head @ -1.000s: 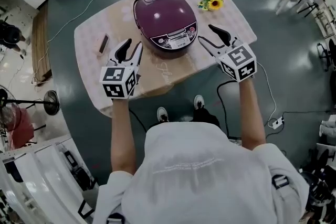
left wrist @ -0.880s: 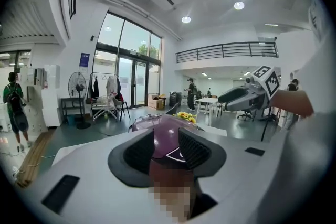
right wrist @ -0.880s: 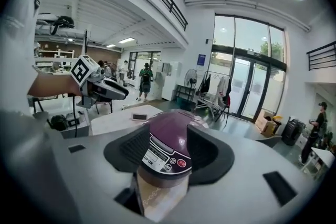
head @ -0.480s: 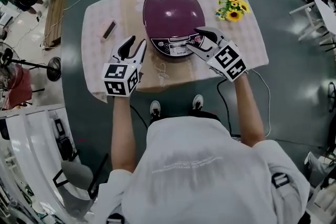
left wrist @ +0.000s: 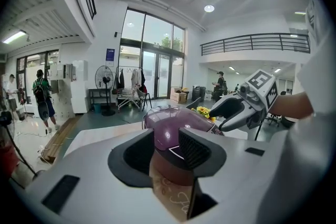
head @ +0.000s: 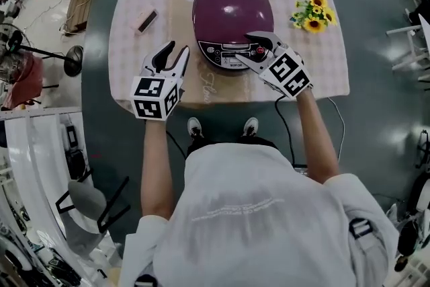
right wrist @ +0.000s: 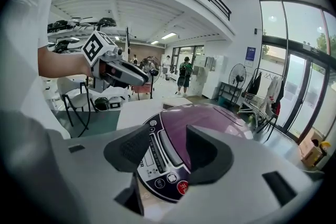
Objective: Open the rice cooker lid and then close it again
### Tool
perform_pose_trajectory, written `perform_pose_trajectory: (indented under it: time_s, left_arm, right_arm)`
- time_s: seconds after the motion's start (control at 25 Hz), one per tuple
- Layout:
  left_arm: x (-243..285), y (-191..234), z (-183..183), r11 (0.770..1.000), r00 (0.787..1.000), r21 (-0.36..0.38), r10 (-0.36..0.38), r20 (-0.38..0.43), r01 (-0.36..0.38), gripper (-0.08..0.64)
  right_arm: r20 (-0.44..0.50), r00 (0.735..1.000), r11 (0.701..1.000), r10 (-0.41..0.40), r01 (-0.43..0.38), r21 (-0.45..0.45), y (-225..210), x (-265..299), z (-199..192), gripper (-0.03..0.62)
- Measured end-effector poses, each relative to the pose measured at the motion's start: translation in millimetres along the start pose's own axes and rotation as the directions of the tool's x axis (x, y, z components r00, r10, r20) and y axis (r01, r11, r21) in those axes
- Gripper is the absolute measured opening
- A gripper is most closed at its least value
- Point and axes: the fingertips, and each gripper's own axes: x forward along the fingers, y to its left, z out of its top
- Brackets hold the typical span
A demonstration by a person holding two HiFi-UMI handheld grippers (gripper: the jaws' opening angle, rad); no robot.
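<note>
Right tool (head: 243, 47) hangs open over the front of the rice cooker (head: 232, 7), gripping nothing. Left tool (head: 176, 49) hovers part-open, empty, beside it.

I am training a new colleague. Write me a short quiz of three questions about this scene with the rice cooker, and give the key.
1. True or false: the rice cooker has its lid closed.
2. Which gripper is above the cooker's control panel? A) left B) right C) neither
3. What stands on the table at the cooker's right in the head view?
Key: 1 true; 2 B, the right gripper, jaws apart; 3 yellow flowers.
</note>
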Motion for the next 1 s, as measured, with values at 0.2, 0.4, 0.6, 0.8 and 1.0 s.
perform_pose_trajectory:
  time_s: [0.2, 0.4, 0.6, 0.8, 1.0]
  left_arm:
    - [-2.0, 2.1, -4.7, 1.0, 1.0, 0.002, 0.0, -0.014, 0.0, 0.16]
    - [-5.4, 5.8, -11.5, 1.0, 1.0, 0.002, -0.005, -0.03, 0.005, 0.16]
    - [-5.3, 3.4, -13.4, 1.0, 0.999, 0.004, -0.026, -0.035, 0.026, 0.16]
    - [-9.4, 8.6, -17.7, 1.0, 0.999, -0.01, -0.023, -0.035, 0.023, 0.16]
    - [-11.4, 13.1, -20.6, 1.0, 0.999, -0.019, -0.02, -0.036, 0.019, 0.16]
  right_arm:
    - [-0.031, 0.999, 1.0, 0.019, -0.019, 0.0, 4.4, 12.3, -3.9, 0.23]
    - [-0.099, 0.995, 0.999, 0.031, -0.032, -0.004, 9.8, 20.6, -16.7, 0.229]
    - [-0.16, 0.985, 0.998, 0.057, -0.058, 0.0, 19.4, 25.4, -27.0, 0.229]
    - [-0.205, 0.975, 0.996, 0.08, -0.084, -0.008, 29.5, 30.1, -33.3, 0.225]
    - [-0.235, 0.968, 0.995, 0.09, -0.096, -0.016, 36.8, 32.7, -40.8, 0.227]
